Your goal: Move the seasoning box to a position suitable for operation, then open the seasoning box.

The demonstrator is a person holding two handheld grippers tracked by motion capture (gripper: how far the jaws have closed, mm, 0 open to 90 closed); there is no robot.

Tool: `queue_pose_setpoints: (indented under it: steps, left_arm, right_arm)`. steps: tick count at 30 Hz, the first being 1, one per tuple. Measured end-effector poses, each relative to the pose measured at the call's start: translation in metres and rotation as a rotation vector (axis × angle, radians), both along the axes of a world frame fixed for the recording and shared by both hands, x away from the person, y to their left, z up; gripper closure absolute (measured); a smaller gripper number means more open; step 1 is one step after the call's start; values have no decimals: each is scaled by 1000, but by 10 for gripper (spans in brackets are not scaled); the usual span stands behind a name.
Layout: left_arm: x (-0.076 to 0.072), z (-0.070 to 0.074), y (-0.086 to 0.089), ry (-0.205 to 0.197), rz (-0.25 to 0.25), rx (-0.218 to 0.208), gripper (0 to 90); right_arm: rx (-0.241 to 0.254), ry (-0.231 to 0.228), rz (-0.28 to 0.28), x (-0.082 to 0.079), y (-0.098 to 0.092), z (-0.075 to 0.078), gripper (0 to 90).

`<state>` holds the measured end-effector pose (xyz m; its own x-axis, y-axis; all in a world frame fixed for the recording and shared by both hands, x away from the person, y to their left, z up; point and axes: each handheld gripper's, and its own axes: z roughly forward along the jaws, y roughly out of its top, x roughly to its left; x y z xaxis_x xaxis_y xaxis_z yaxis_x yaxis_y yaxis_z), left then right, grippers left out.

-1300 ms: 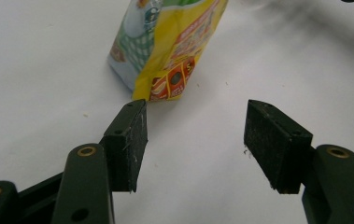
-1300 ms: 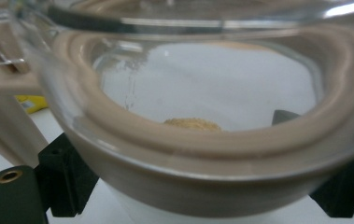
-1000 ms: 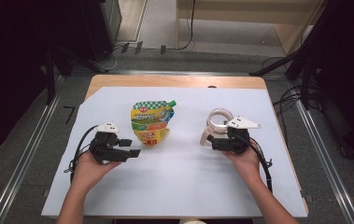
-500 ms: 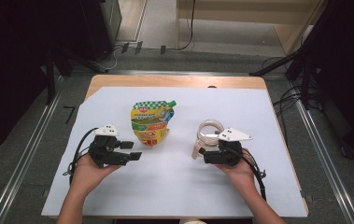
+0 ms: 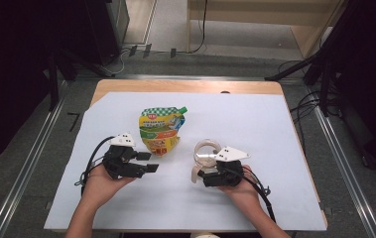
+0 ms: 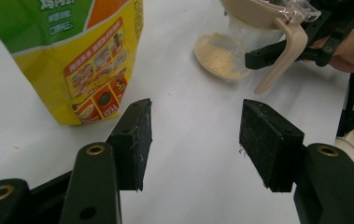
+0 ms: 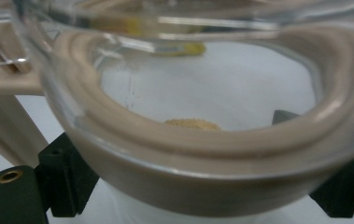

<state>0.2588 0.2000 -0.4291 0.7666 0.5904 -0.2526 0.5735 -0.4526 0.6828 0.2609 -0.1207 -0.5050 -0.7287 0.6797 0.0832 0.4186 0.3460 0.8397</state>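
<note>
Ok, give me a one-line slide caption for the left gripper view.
Left gripper, jaws apart and empty, faces a yellow-green pouch while the right gripper holds a clear jar with tan powder.

Bare white table sheet (image 5: 255,124) lying open across far right and near middle. Yellow-green pouch (image 5: 160,130) standing just beyond left gripper (image 5: 146,162), blocking way ahead. Clear jar (image 5: 206,153) sitting in right gripper (image 5: 199,173), narrowing lane between pouch and jar. Nothing standing between left jaws.

My jaws clamp a clear jar (image 7: 202,154) with a beige rim; tan powder (image 7: 192,124) lies inside at its bottom.
</note>
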Motion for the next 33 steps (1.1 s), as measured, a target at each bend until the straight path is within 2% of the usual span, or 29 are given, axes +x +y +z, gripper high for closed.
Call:
queue_pose_setpoints:
  steps: [1, 6, 9, 15, 18, 22, 24, 27, 30, 32, 33]
  left_arm:
    - [0, 0, -1, 1, 1, 3, 447]
    - [0, 0, -7, 23, -6, -38, 458]
    - [0, 0, -10, 21, -10, -31, 471]
    - [0, -2, -18, 26, -26, -24, 479]
    - [0, -2, -20, 39, -26, -34, 480]
    - [1, -2, -21, 35, -30, -34, 501]
    - [0, -2, -20, 20, -30, -17, 545]
    - [0, -2, -20, 10, -35, -21, 591]
    - [0, -2, -22, 4, -42, -26, 627]
    - [-1, -2, -24, 5, -52, -25, 659]
    - [0, -3, -25, 19, -57, -39, 678]
  right_arm:
    - [5, 4, 4, -1, 2, -1, 116]
    - [-2, -1, 36, -8, 10, -5, 116]
    - [-12, -22, 42, -11, 12, -7, 116]
    - [-6, -31, 56, -11, 10, -9, 114]
    - [-7, -16, 56, -10, 10, -8, 109]
    - [2, 17, 64, -9, 6, -6, 90]
    - [-4, 41, 68, -11, 2, -3, 83]
    - [-19, 94, 77, -14, -4, 0, 81]
    - [-9, 136, 87, -21, -13, 4, 81]
    - [4, 156, 92, -26, -19, 6, 87]
    - [2, 157, 91, -28, -22, 8, 94]
